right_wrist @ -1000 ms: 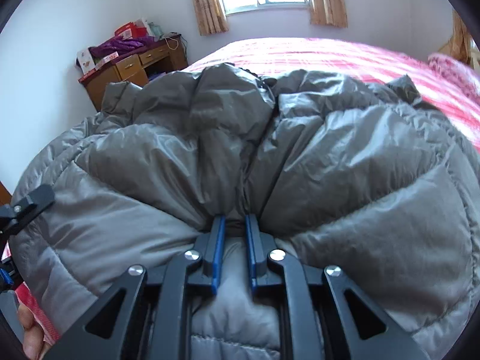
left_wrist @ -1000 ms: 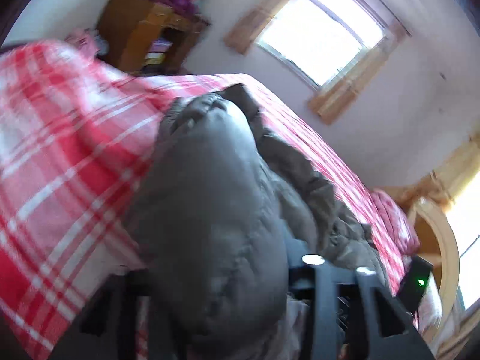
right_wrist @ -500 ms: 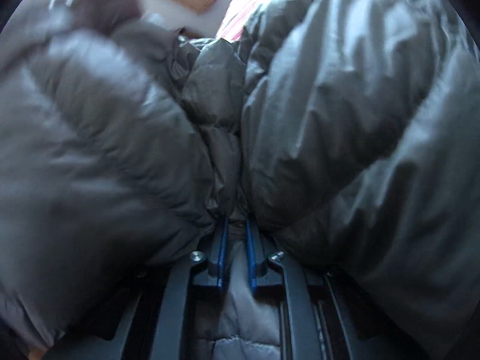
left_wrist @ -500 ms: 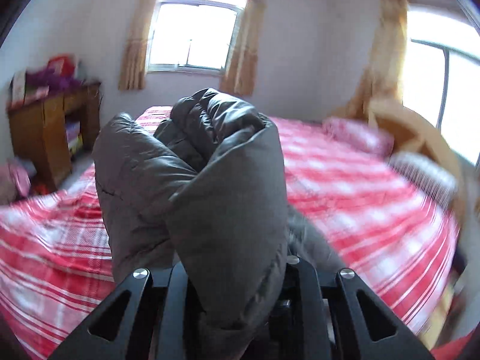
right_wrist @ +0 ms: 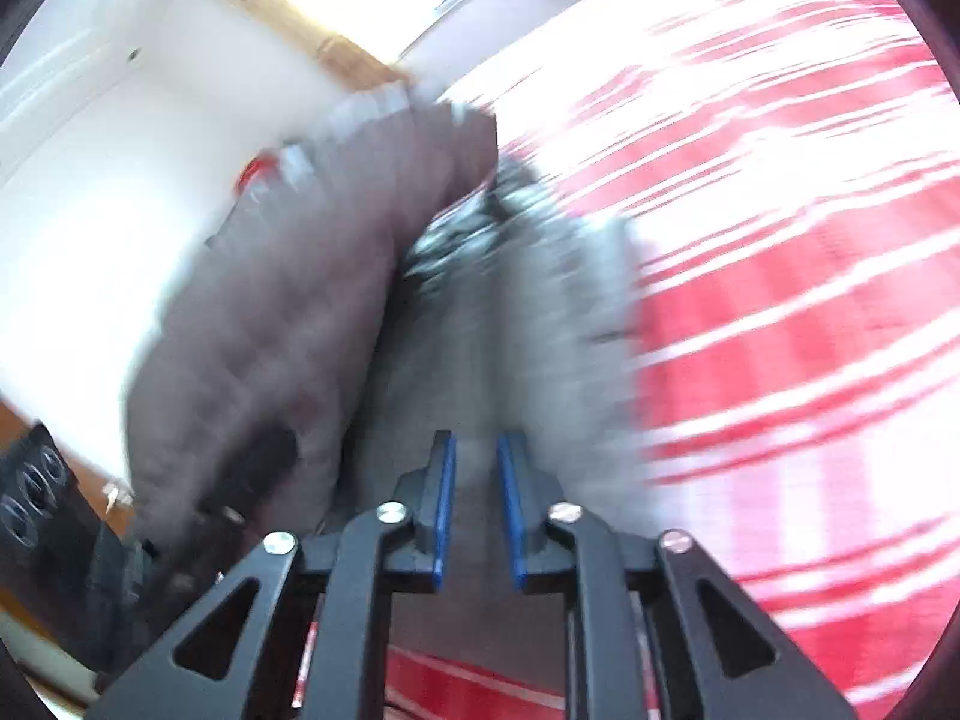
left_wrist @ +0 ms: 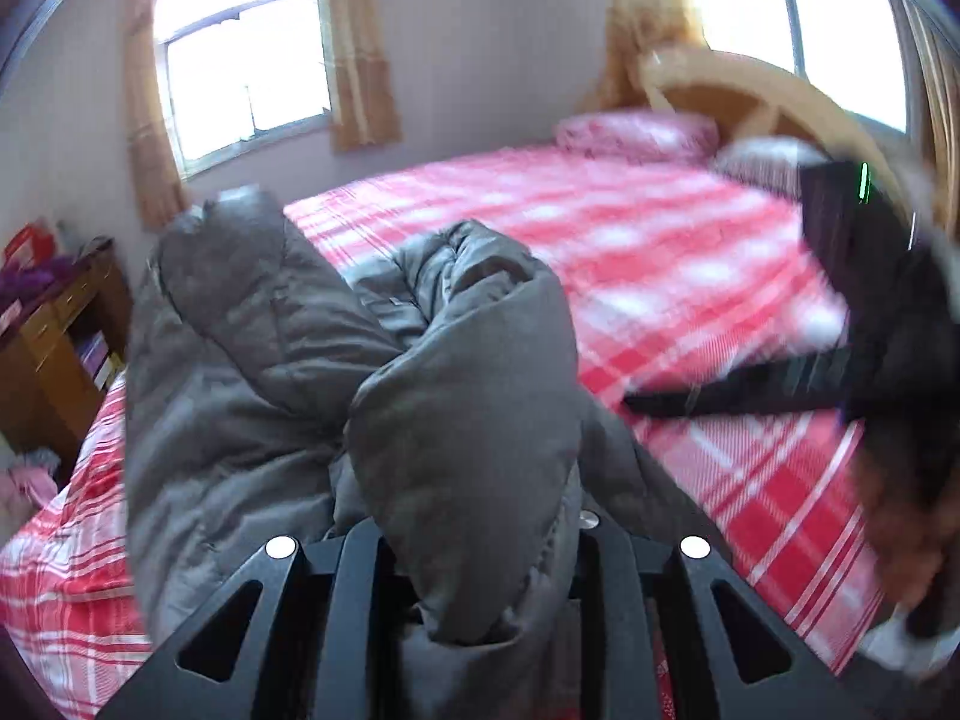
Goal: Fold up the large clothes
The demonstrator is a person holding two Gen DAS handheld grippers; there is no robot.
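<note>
A grey puffy down jacket (left_wrist: 258, 372) lies bunched on a bed with a red and white plaid cover (left_wrist: 660, 276). My left gripper (left_wrist: 480, 540) is shut on a thick fold of the jacket, which bulges up over the fingers and hides the tips. In the right wrist view the picture is motion-blurred; my right gripper (right_wrist: 475, 516) has its blue pads (right_wrist: 445, 510) close together on grey jacket fabric (right_wrist: 480, 360), and the jacket trails away toward the upper left. The right gripper also shows blurred at the right of the left wrist view (left_wrist: 870, 324).
A wooden desk with drawers (left_wrist: 54, 348) stands left of the bed. Pink pillows (left_wrist: 636, 132) and a curved wooden headboard (left_wrist: 780, 102) are at the far end. Curtained windows (left_wrist: 246, 72) are in the back wall.
Both grippers have swung with the jacket. The left view now looks along the bed toward the headboard. The right view, filled by jacket before, now shows plaid bed cover on its right.
</note>
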